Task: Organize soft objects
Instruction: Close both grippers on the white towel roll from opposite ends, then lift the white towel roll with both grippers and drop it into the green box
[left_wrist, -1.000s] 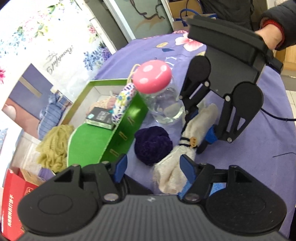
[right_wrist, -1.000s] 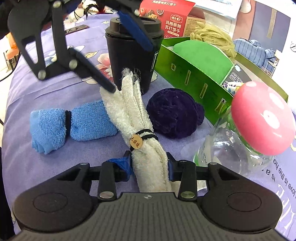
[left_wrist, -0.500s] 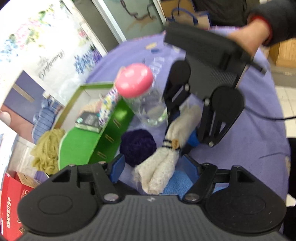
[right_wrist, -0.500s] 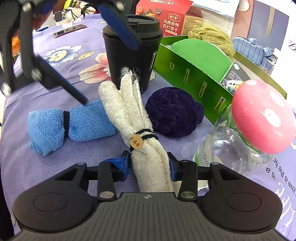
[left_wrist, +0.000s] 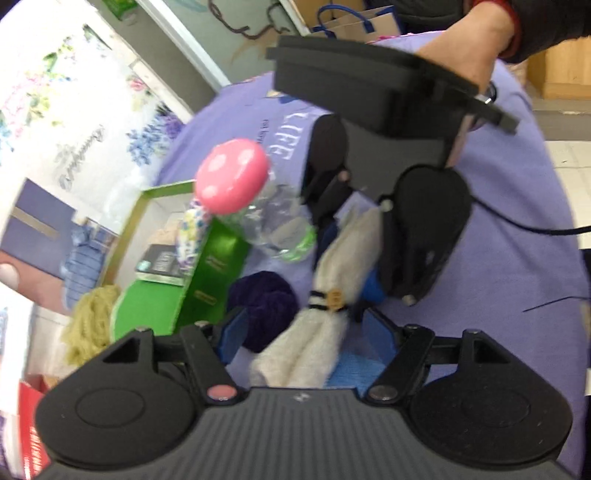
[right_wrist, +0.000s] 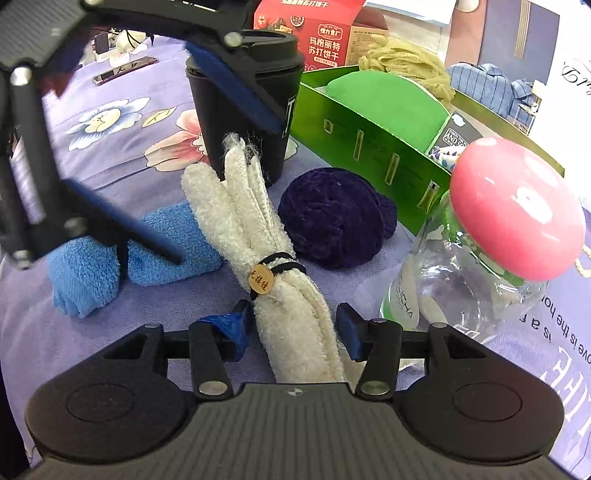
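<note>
A cream towel roll (right_wrist: 255, 236) tied with a black band and a round tag lies between the fingers of my right gripper (right_wrist: 293, 325), which is shut on its near end. It also shows in the left wrist view (left_wrist: 325, 306), lifted off the cloth. My left gripper (left_wrist: 301, 332) is open, its blue pads on either side of the towel's free end without touching. A blue towel roll (right_wrist: 147, 247) lies on the purple cloth under the left gripper. A dark purple yarn ball (right_wrist: 334, 216) sits beside the green box (right_wrist: 373, 151).
A clear bottle with a pink mushroom cap (right_wrist: 513, 206) stands close on the right. A black lidded cup (right_wrist: 245, 103) stands behind the towels. The green box holds a green lid, a small dark packet and patterned fabric. A red biscuit box (right_wrist: 314, 33) and olive yarn (right_wrist: 402, 59) lie beyond.
The right gripper has lifted the cream towel toward the left gripper. The left gripper has come closer, so the towel's free end now sits between its open fingers.
</note>
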